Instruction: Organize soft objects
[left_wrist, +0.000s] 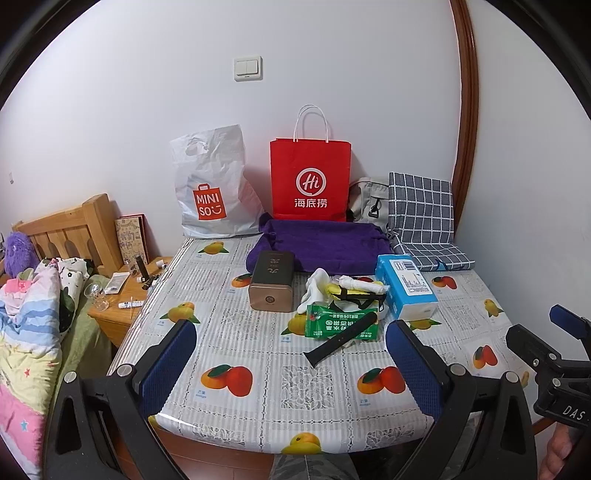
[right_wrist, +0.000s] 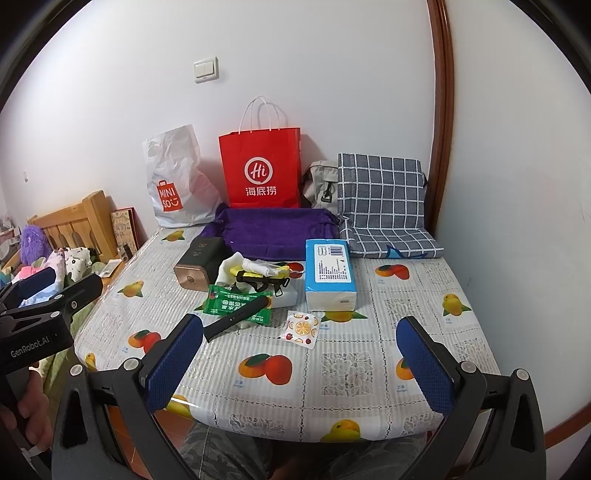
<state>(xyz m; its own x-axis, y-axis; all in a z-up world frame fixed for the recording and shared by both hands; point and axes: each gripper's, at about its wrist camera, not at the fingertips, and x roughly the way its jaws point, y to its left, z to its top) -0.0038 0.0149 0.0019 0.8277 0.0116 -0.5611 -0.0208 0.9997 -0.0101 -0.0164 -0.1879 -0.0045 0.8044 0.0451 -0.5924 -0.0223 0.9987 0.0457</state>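
Observation:
A folded purple towel (left_wrist: 321, 243) (right_wrist: 277, 230) lies at the back of the table. In front of it is a pile: white socks (left_wrist: 314, 290) (right_wrist: 255, 266), a yellow and black item (left_wrist: 351, 291) (right_wrist: 264, 277), a green packet (left_wrist: 340, 323) (right_wrist: 236, 304) and a black strap (left_wrist: 340, 341) (right_wrist: 236, 317). A blue tissue pack (left_wrist: 404, 286) (right_wrist: 330, 271) stands to the right. A checked cushion (left_wrist: 423, 218) (right_wrist: 382, 206) leans at the back right. My left gripper (left_wrist: 291, 365) and right gripper (right_wrist: 301, 365) hover open over the front edge, holding nothing.
A bronze box (left_wrist: 271, 284) (right_wrist: 197, 266) sits left of the pile. A red paper bag (left_wrist: 310, 177) (right_wrist: 262, 168), a white plastic bag (left_wrist: 212, 188) (right_wrist: 177, 181) and a grey bag (left_wrist: 369, 201) stand against the wall. A small fruit-print sachet (right_wrist: 301, 326) lies near. A bed and nightstand (left_wrist: 122, 291) are left.

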